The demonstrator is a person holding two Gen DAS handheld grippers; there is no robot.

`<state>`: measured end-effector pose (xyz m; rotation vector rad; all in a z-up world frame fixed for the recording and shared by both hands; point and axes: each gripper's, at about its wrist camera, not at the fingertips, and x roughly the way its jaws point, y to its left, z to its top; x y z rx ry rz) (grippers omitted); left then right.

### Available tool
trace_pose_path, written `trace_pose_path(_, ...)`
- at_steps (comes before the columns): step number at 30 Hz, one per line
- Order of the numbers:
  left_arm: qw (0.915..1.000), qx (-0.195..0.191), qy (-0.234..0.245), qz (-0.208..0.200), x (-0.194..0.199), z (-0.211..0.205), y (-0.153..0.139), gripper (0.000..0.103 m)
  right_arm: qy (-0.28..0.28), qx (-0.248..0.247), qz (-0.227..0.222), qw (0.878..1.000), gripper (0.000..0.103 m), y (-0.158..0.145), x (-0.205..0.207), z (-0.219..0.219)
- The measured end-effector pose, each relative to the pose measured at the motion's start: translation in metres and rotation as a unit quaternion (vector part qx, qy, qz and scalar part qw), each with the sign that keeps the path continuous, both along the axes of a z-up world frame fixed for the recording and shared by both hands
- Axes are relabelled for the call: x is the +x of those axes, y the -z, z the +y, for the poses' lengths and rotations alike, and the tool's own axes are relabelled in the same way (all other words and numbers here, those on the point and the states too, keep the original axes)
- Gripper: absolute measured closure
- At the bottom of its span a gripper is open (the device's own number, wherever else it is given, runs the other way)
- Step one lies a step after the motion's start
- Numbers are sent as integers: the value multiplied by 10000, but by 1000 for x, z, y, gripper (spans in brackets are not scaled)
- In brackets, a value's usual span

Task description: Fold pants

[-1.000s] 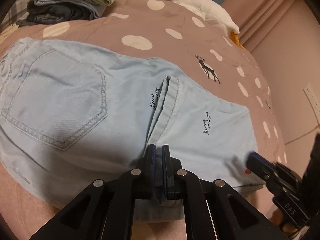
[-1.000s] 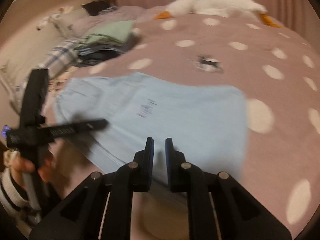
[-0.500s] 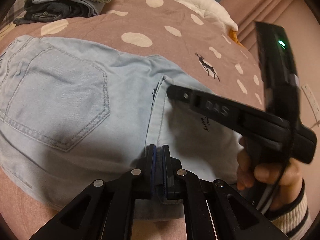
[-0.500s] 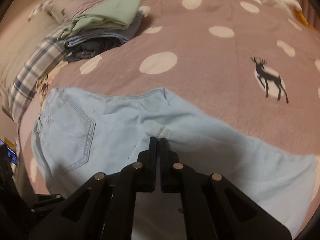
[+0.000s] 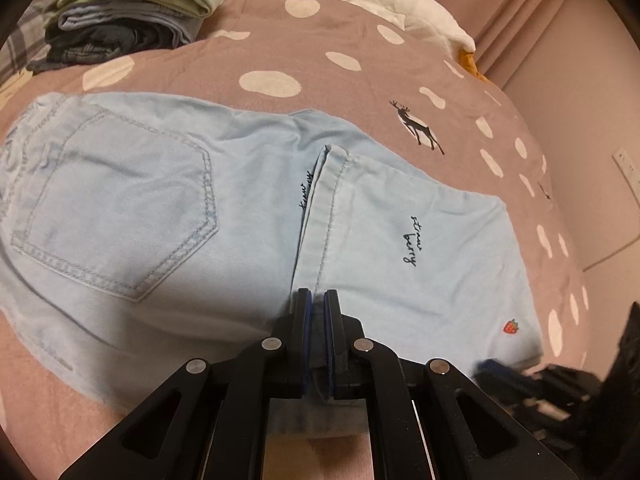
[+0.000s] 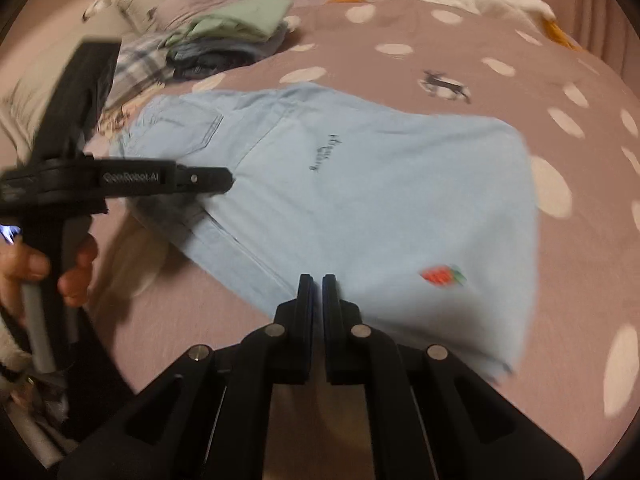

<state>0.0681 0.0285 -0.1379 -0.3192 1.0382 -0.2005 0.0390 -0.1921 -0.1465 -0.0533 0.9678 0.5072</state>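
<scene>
Left wrist view: our left tool pinched the near hem of the folded pale-blue denim pants lying on the dotted mauve bedspread; our right tool, pressed together and holding nothing, hovered over them.

Pale blue pants lie on mauve, white-spotted bedspread.

Pants on bedspread, clothes stack behind.

"straw berry" on pants; "genrobot.ai" on left gripper
</scene>
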Motion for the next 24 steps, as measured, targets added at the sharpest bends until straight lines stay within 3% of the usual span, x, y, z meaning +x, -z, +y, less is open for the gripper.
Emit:
trace_pose_path(3, 10000, 59, -36, 0, -5, 0, -4, 97, 307, 225, -277, 9989, 95, -22, 2, -21)
trace_pose_path(7, 9999, 87, -63, -31, -17, 4, -7, 93, 938, 16, -571, 9939, 91, -30, 17, -45)
trace_pose_path(12, 9998, 115, -106, -94, -29, 11, -12, 80, 1118, -432, 28, 9928, 89, 8, 16, -53)
trace_pose_path(18, 9995, 69, -260, -159, -51, 37, -19, 78, 1125, -347, -93, 9930, 86, -4, 3, -58)
trace_pose_path(20, 9988, -123, -441, -200, -61, 55, -22, 71, 1125, -281, -174, 9931, 78, -12, 0, -56)
trace_pose_path(22, 9965, -305, -758, -189, -69, 76, -23, 52, 1074, -152, -255, 9938, 71, -18, -4, -53)
trace_pose_path(24, 9935, -498, -1007, -169, -74, 92, -22, 51, 983, -71, -334, 9946, 71, -22, -8, -46)
